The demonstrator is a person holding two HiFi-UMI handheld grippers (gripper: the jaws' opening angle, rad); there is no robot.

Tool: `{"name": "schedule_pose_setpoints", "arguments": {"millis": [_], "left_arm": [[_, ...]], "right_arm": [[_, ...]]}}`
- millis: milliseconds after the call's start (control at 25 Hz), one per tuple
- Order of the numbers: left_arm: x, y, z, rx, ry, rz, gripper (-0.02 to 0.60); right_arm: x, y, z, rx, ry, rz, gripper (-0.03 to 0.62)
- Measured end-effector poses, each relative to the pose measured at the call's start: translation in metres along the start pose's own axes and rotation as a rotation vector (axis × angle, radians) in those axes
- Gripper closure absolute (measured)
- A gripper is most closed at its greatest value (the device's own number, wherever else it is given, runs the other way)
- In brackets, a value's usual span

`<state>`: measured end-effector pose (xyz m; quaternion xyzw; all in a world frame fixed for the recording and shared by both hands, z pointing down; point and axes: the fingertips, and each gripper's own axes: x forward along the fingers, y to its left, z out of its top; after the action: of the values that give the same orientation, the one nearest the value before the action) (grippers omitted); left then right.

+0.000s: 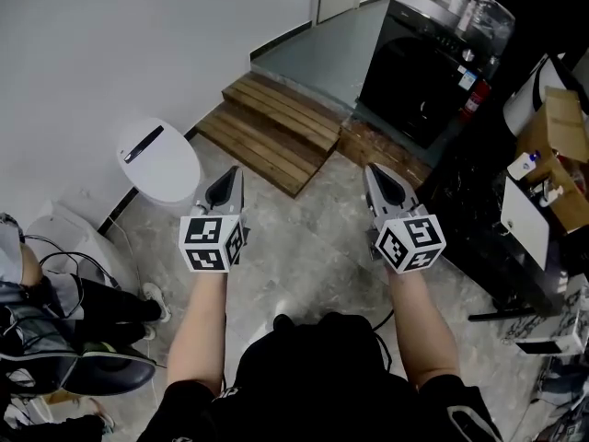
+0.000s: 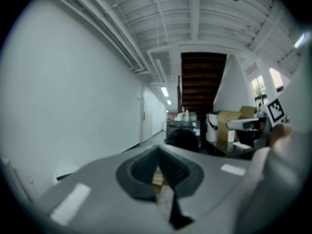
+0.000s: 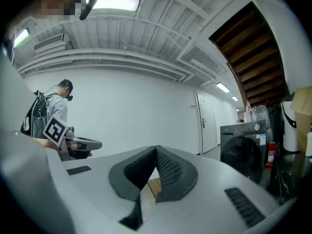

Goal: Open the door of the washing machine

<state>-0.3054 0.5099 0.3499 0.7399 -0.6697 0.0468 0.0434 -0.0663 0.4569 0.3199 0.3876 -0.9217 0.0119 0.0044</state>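
Holding left gripper [image 1: 227,184] and right gripper [image 1: 383,182] pressed together, empty, above the floor [image 1: 308,247], well apart from the closed washing machine [image 1: 411,79]

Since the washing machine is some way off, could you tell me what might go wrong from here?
The wooden steps lie before the washing machine: a stumble is possible. Both the left gripper and right gripper are shut, so they cannot yet grip the door. The fire extinguisher beside the machine might be knocked.
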Motion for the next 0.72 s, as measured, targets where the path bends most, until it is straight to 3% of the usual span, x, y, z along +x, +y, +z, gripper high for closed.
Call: {"name": "schedule_pose_setpoints", "arguments": {"millis": [320,720], "left_arm": [[0.022,0.004,-0.012,-0.021,0.011,-0.022,0.574],[0.125,0.007,-0.014,-0.016,0.038,-0.023,0.574]], "right_arm": [[0.012,0.007,-0.023,-0.002,0.044,0.001,0.599],[0.093,-0.057,-0.039,0.038,0.054,0.043,0.599]]}}
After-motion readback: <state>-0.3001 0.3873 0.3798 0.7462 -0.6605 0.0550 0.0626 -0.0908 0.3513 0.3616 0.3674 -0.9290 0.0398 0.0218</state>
